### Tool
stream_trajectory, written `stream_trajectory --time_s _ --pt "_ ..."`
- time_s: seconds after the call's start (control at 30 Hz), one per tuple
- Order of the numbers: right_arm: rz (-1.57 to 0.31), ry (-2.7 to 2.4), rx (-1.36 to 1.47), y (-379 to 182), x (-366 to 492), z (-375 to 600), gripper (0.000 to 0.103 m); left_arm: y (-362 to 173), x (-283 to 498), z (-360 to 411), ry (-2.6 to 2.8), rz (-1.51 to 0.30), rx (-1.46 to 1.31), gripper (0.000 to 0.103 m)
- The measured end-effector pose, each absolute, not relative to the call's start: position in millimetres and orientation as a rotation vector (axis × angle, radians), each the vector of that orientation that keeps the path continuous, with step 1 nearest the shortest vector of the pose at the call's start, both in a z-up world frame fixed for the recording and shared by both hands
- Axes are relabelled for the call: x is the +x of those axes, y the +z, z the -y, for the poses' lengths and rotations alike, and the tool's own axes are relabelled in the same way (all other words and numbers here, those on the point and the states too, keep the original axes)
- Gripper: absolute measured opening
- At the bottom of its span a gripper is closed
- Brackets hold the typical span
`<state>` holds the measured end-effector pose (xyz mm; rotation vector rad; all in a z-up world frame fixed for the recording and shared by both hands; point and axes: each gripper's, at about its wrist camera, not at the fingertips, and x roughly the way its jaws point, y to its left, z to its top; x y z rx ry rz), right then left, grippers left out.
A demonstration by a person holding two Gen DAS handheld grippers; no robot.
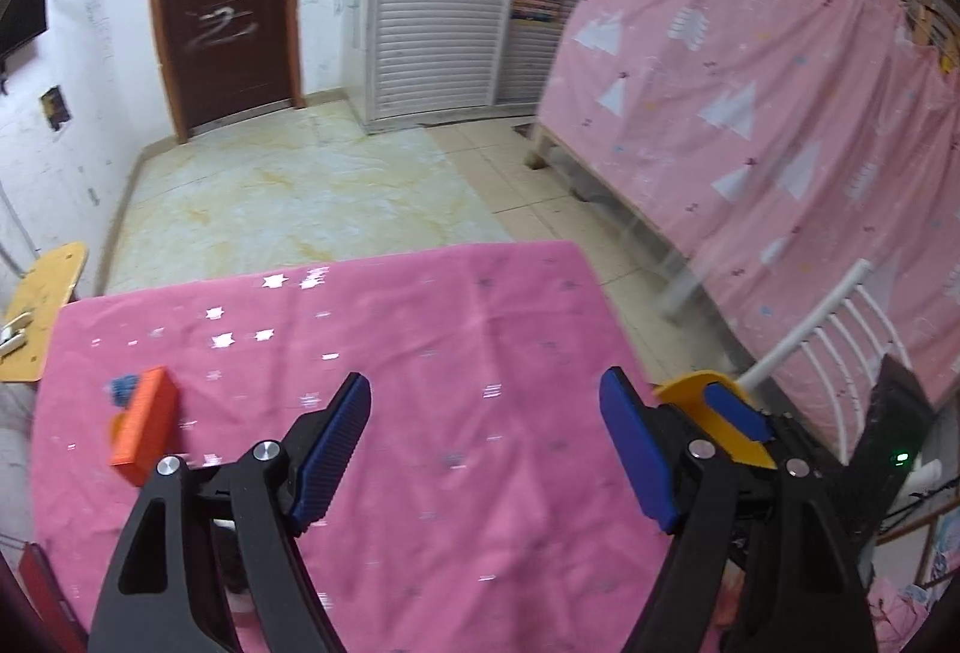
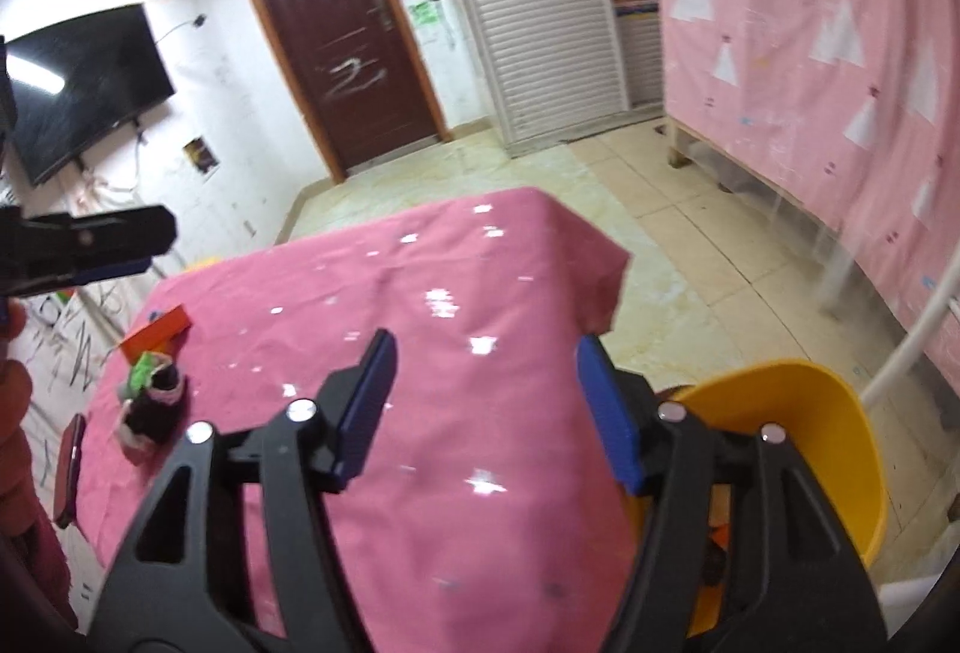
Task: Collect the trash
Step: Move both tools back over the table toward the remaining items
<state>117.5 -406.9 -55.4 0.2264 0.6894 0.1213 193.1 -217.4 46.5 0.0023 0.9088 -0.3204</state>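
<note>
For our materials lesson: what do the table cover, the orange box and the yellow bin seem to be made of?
Table cover: pink woven cloth, matte; it creases and drapes at the corner.
Orange box: probably cardboard, matte, sharp edges; blurred.
Yellow bin: likely moulded plastic, smooth with a slight sheen.

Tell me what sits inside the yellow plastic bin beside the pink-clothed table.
In the right wrist view the yellow plastic bin shows mostly bare inner wall. The open right gripper covers its lower part; a small orange patch peeks through, unidentifiable. The bin's floor is hidden.
</note>
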Motion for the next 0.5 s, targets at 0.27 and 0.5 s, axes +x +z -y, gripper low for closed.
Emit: stream_trajectory --time_s 0.27,0.5 --pt "-0.726 0.198 0.161 -54.0 133.2 355.4 0.060 38.0 200.7 165.1 -0.245 -0.919 -0.030 0.072" --pt "-0.752 0.281 0.113 -54.7 140.3 309.5 0.060 28.6 210.5 118.0 -0.150 -0.936 -0.047 0.072"
